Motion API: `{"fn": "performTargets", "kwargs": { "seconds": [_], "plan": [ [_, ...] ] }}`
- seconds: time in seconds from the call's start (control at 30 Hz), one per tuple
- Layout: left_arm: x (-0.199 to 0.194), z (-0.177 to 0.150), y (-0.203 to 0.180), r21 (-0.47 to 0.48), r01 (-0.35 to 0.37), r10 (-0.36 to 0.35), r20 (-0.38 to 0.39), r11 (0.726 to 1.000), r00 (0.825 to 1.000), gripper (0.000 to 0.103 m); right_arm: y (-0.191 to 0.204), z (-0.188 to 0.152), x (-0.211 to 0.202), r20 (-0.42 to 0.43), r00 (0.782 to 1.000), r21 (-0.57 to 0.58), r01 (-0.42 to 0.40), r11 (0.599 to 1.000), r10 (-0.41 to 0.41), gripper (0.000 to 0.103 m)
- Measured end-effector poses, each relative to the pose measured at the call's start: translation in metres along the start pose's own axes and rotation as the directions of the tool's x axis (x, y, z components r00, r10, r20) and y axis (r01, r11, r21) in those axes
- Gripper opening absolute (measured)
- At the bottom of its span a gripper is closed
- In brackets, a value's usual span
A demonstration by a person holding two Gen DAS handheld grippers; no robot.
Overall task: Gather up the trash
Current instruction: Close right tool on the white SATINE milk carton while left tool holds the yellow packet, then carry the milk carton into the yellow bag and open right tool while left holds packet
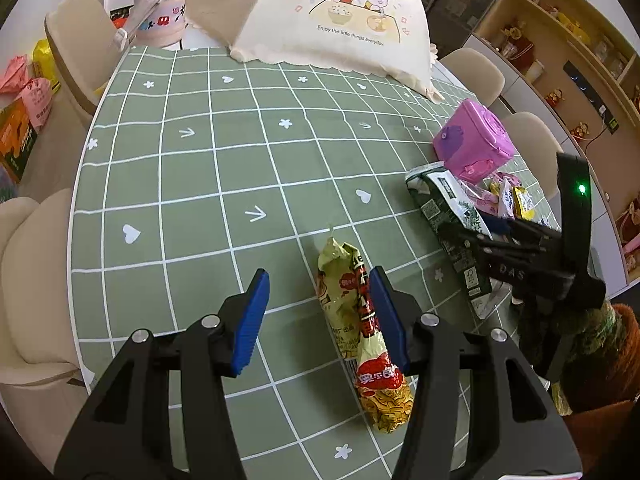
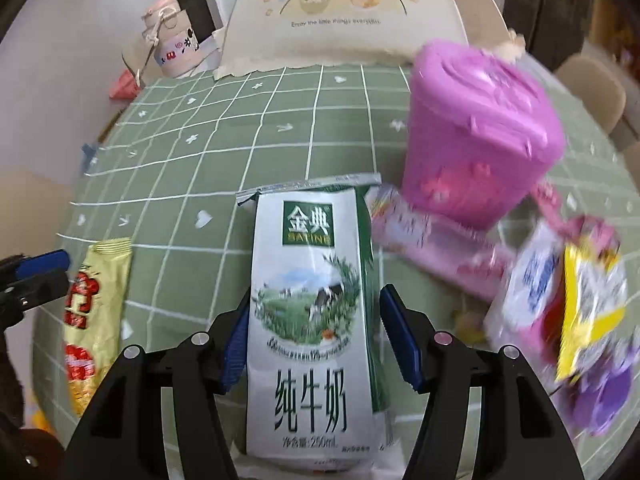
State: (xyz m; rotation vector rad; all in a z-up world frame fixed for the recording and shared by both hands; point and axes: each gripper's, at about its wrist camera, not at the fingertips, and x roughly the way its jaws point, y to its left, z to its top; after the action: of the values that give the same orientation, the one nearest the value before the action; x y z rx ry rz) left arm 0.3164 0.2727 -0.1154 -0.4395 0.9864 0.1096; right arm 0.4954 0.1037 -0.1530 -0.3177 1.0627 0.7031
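Jaws on the right gripper [image 2: 314, 330] stand wide, straddling the milk carton [image 2: 316, 320]: left pad seems to touch the carton's edge, right pad stands clear of it, so no grip. Carton lies flat on the surface [image 1: 200, 184], long axis running straight away from the gripper, sealed top end pointing far, toward the pink bin [image 2: 476, 128]. More wrappers [image 2: 560, 300] lie right of it, blurred.

Left gripper [image 1: 320, 316] jaws sit partly open over the snack pack [image 1: 360, 336]. Pack lies against the right pad, well clear of the left pad, not pinched. Its long axis runs roughly along the jaws, slightly tilted, crimped end pointing away. Carton lies well right of the pack, under the right gripper.
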Motion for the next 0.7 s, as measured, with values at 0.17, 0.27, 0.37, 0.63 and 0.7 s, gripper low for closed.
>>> {"fn": "performTargets", "kwargs": {
  "seconds": [0.17,0.27,0.37,0.63,0.7],
  "plan": [
    [0.006,-0.001,-0.008,0.032,0.012,-0.012,-0.023,0.999,1.0,0.049,-0.002,0.012,-0.003,0.012,0.999,0.017,0.044,0.999,-0.045,0.051],
    [0.008,0.0,-0.014,0.06,0.014,-0.012,-0.03,0.998,0.999,0.049,-0.006,0.015,-0.026,0.07,0.996,0.049,0.052,0.997,-0.055,0.05],
    [0.015,0.002,-0.023,0.089,0.027,-0.022,-0.051,0.996,0.998,0.049,-0.011,0.008,-0.053,0.123,0.989,0.077,0.068,0.995,-0.077,0.05],
    [0.039,0.006,-0.048,0.176,-0.009,0.033,-0.134,0.984,0.99,0.013,-0.019,-0.024,-0.111,0.215,0.96,0.173,0.141,0.975,-0.177,0.049],
    [0.034,0.009,-0.047,0.155,0.017,0.002,-0.121,0.988,0.993,0.01,-0.022,-0.036,-0.124,0.23,0.952,0.198,0.156,0.968,-0.2,0.05]
  ]
}}
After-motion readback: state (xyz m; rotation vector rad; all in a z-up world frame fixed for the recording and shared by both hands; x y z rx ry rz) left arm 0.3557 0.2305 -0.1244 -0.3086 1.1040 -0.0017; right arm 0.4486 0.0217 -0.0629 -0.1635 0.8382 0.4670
